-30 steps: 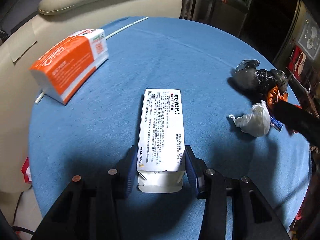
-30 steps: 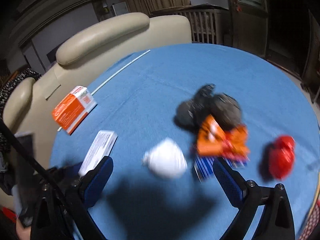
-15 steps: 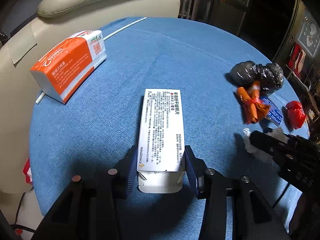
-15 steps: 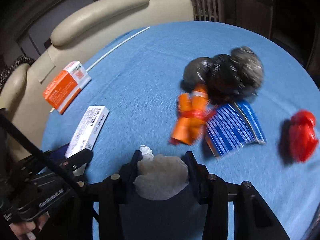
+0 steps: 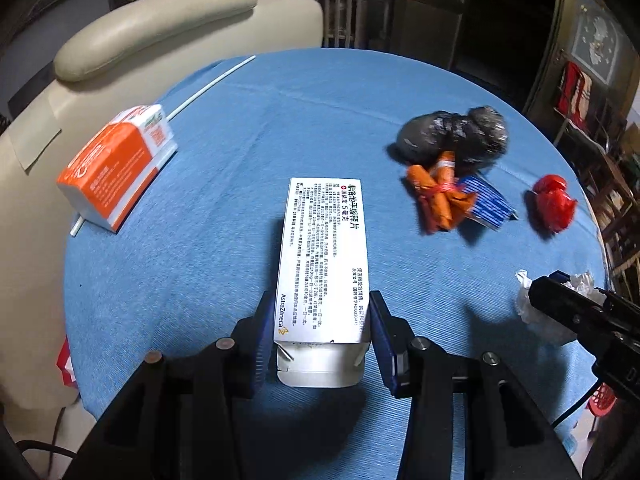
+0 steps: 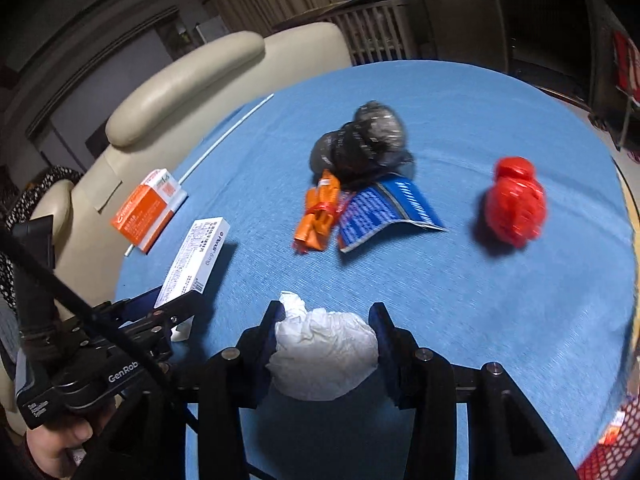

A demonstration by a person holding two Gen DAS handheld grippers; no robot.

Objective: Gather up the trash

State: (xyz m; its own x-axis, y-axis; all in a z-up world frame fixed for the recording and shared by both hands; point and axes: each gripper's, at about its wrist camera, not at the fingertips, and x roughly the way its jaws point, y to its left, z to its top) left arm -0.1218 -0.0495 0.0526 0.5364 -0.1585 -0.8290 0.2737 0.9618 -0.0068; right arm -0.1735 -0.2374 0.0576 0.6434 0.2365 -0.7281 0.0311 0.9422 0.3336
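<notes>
My left gripper (image 5: 318, 320) is shut on a long white medicine box (image 5: 324, 256) with black print, holding its near end over the blue table (image 5: 280, 120). My right gripper (image 6: 326, 328) is shut on a crumpled white tissue wad (image 6: 324, 354), also visible at the right edge of the left wrist view (image 5: 536, 312). On the table lie an orange wrapper (image 6: 318, 212), a blue striped packet (image 6: 384, 208), a black plastic bag ball (image 6: 364, 140) and a red crumpled bag (image 6: 516, 200). The white box also shows in the right wrist view (image 6: 198, 256).
An orange-and-white box (image 5: 114, 168) sits at the table's left edge, with a thin white straw (image 5: 208, 88) behind it. A cream leather armchair (image 5: 152, 28) stands close behind the table. A red mesh basket (image 6: 612, 448) shows at the lower right.
My right gripper closed on the white tissue and pulled back toward the near edge. The left gripper kept hold of the white box and drew back slightly.
</notes>
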